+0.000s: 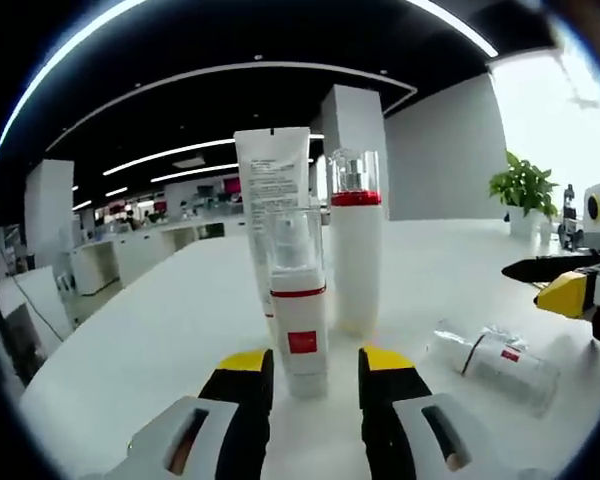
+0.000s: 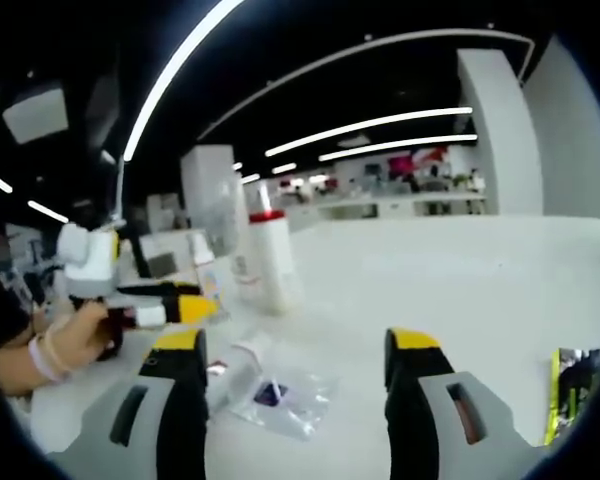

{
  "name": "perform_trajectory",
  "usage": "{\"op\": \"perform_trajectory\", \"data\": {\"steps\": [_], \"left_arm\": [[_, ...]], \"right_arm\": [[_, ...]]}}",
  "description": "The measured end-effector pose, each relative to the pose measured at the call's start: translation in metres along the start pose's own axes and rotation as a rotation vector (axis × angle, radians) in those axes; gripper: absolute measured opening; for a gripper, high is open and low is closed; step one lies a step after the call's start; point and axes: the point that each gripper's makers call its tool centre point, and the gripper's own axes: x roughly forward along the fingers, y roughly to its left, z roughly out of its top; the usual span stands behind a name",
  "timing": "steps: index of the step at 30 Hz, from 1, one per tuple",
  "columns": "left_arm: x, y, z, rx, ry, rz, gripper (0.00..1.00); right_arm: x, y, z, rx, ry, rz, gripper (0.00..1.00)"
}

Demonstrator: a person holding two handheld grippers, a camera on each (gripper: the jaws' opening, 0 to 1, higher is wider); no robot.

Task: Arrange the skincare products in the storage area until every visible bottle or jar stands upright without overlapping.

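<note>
In the left gripper view the left tool (image 1: 315, 372) stands open, its jaws at both sides of a small pump bottle (image 1: 298, 318) upright on the white worktop (image 1: 160, 330); whether they touch it I cannot tell. Behind stand a white tube (image 1: 271, 190) and a tall bottle (image 1: 356, 245); to the right a jar (image 1: 500, 362) lies on its side, near the right tool (image 1: 565, 282). In the right gripper view the right tool is wide open and holds nothing, above a clear wrapper (image 2: 275, 395).

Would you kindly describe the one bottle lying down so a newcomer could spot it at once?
On the white table, three containers stand: a tube, a tall bottle and a small pump bottle. To their right, in the left gripper view, the fallen bottle lies on its side, the one container not upright.
</note>
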Motion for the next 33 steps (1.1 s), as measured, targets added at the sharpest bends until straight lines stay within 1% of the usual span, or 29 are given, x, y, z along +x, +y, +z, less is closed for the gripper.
{"op": "perform_trajectory", "data": {"steps": [4,6,7,8,9,11,13,14,16,18,19,20,21,22,24,26,27,29,31,33], "left_arm": [[-0.003,-0.004,-0.007,0.004,0.020,-0.017,0.33],[-0.006,-0.004,-0.008,-0.014,0.022,-0.036,0.33],[-0.009,-0.003,-0.008,-0.036,0.020,-0.042,0.34],[-0.011,-0.001,-0.007,-0.050,0.016,-0.036,0.35],[-0.013,0.002,-0.006,-0.058,0.009,-0.031,0.35],[-0.018,0.007,0.001,-0.076,-0.025,-0.021,0.35],[-0.024,0.010,0.008,-0.111,-0.065,-0.025,0.35],[-0.025,0.010,0.013,-0.130,-0.095,-0.032,0.35],[-0.029,0.011,0.020,-0.166,-0.137,-0.034,0.35],[-0.033,0.009,0.031,-0.180,-0.198,-0.051,0.35],[-0.037,0.008,0.038,-0.181,-0.233,-0.055,0.35],[-0.039,0.006,0.042,-0.170,-0.255,-0.056,0.35],[-0.041,0.005,0.046,-0.148,-0.281,-0.052,0.35],[-0.042,0.004,0.048,-0.133,-0.287,-0.048,0.34],[-0.043,-0.001,0.047,-0.103,-0.287,-0.049,0.34],[-0.041,-0.004,0.044,-0.094,-0.278,-0.044,0.33],[-0.040,-0.005,0.043,-0.088,-0.273,-0.046,0.33],[-0.038,-0.007,0.040,-0.066,-0.257,-0.039,0.32],[-0.039,-0.009,0.040,-0.026,-0.263,-0.030,0.31],[-0.041,-0.012,0.042,-0.017,-0.272,-0.034,0.31]], "right_arm": [[-0.001,0.003,0.002,0.002,-0.010,0.007,0.71],[-0.001,0.006,0.002,0.007,-0.016,0.016,0.71],[-0.001,0.007,0.002,0.010,-0.018,0.020,0.71],[0.000,0.009,0.003,0.022,-0.027,0.020,0.71],[0.000,0.010,0.004,0.029,-0.032,0.023,0.71],[0.001,0.015,0.005,0.037,-0.038,0.036,0.72],[0.004,0.031,0.006,0.016,-0.039,0.079,0.75],[0.006,0.039,0.004,0.000,-0.031,0.103,0.76],[0.007,0.052,-0.001,-0.013,-0.006,0.130,0.80],[0.009,0.064,-0.008,-0.017,0.024,0.138,0.82],[0.009,0.065,-0.010,-0.014,0.033,0.135,0.80],[0.008,0.067,-0.017,-0.039,0.081,0.127,0.78],[0.007,0.067,-0.021,-0.045,0.112,0.122,0.75],[0.006,0.067,-0.025,-0.043,0.141,0.113,0.69],[0.004,0.068,-0.032,-0.074,0.193,0.106,0.62],[0.003,0.070,-0.041,-0.081,0.248,0.108,0.60],[0.002,0.071,-0.049,-0.092,0.295,0.112,0.59],[0.005,0.071,-0.054,-0.105,0.306,0.104,0.58],[0.004,0.068,-0.060,-0.128,0.338,0.084,0.50],[0.005,0.066,-0.062,-0.140,0.342,0.075,0.46]]}}
